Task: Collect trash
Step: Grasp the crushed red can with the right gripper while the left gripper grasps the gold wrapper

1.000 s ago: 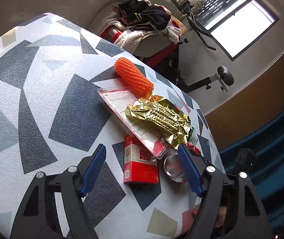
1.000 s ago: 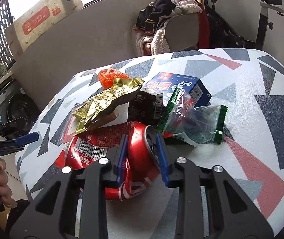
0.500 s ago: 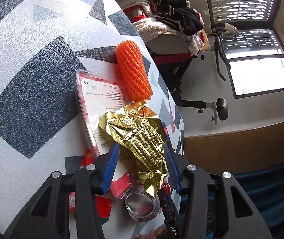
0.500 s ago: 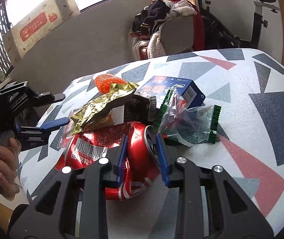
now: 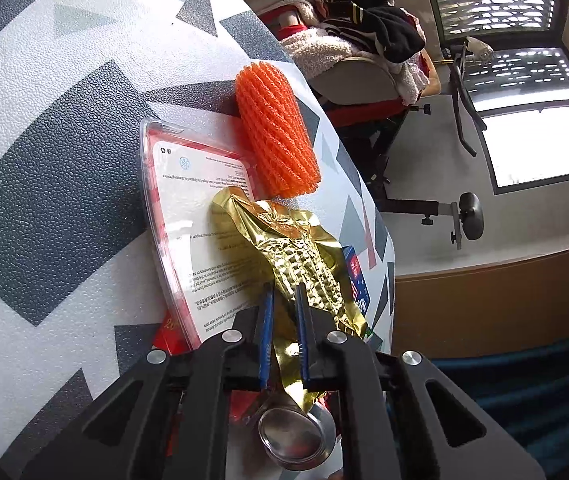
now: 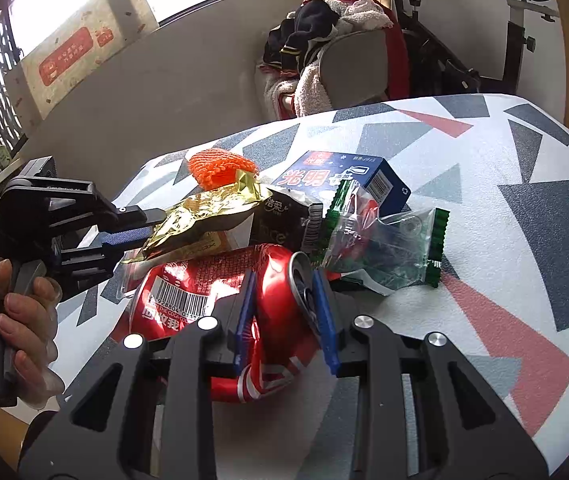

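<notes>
Change: left gripper [image 5: 283, 300] has closed from spread onto crinkled gold foil wrapper [image 5: 304, 264].
Right gripper [image 6: 284, 294]: clamping crushed red aluminium can [image 6: 280, 300].

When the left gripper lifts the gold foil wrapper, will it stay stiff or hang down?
The gold foil wrapper looks thin and crumpled, so it will probably sag and feel very light. The left gripper pinches only its near end, so the far part, beside the orange foam net, may swing.

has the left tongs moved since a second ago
Yes. In the right wrist view the left tongs came in from the left edge toward the blue carton, closing on the gold wrapper.
</notes>
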`<state>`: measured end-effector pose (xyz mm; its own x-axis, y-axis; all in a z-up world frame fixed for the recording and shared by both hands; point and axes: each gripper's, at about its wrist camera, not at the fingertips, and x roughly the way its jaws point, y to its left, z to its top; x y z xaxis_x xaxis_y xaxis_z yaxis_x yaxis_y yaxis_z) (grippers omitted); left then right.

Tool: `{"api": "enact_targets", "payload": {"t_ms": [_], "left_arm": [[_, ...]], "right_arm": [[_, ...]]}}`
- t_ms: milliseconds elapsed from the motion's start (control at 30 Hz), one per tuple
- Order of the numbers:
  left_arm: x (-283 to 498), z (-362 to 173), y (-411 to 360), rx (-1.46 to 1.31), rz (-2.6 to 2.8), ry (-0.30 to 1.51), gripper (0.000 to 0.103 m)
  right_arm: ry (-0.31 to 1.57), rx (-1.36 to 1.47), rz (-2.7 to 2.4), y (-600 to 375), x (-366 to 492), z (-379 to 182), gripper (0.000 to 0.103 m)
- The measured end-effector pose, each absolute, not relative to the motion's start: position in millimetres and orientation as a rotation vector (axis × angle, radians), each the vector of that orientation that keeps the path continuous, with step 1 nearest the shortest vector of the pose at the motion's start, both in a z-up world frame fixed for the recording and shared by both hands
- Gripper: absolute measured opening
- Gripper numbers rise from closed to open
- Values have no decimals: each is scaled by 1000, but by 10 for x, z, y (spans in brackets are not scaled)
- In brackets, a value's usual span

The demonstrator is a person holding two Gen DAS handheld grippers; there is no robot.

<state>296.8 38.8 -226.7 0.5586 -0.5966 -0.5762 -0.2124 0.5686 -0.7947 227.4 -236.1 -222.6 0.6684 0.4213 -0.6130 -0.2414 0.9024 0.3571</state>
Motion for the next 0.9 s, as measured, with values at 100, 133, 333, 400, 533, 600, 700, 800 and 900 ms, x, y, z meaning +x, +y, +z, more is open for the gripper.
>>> {"api": "enact_targets", "payload": {"t_ms": [100,133,333,400,533,600,700,800,900], "left_arm": [[2909,-2055,323,-869,-370,934,10],[2879,-1943,305,-803,-384,910,10],[2522,-1338,255,-408,-420,747,10],[2364,-1248,263,-323,-426,717,10],[2067,-1208,379,-259,-434,702,10],[1940,-1217,449,-255,-437,705,10],[1701,-1220,536,-234,-449,701,10],[1441,-1204,583,-205,-450,686,10],[1152,-1226,601,-245,-472,680,10]], "right_arm": [[747,256,376,-2362,2261,-2225,31],[745,253,374,-2359,2254,-2222,31],[734,202,347,-2279,2203,-2196,31],[725,176,338,-2231,2165,-2174,31],[728,121,309,-2152,2157,-2143,31],[729,81,308,-2093,2131,-2104,31],[716,26,322,-2008,1983,-2018,31],[696,27,324,-2003,1785,-1910,31],[676,58,312,-2049,1547,-1803,31]]}}
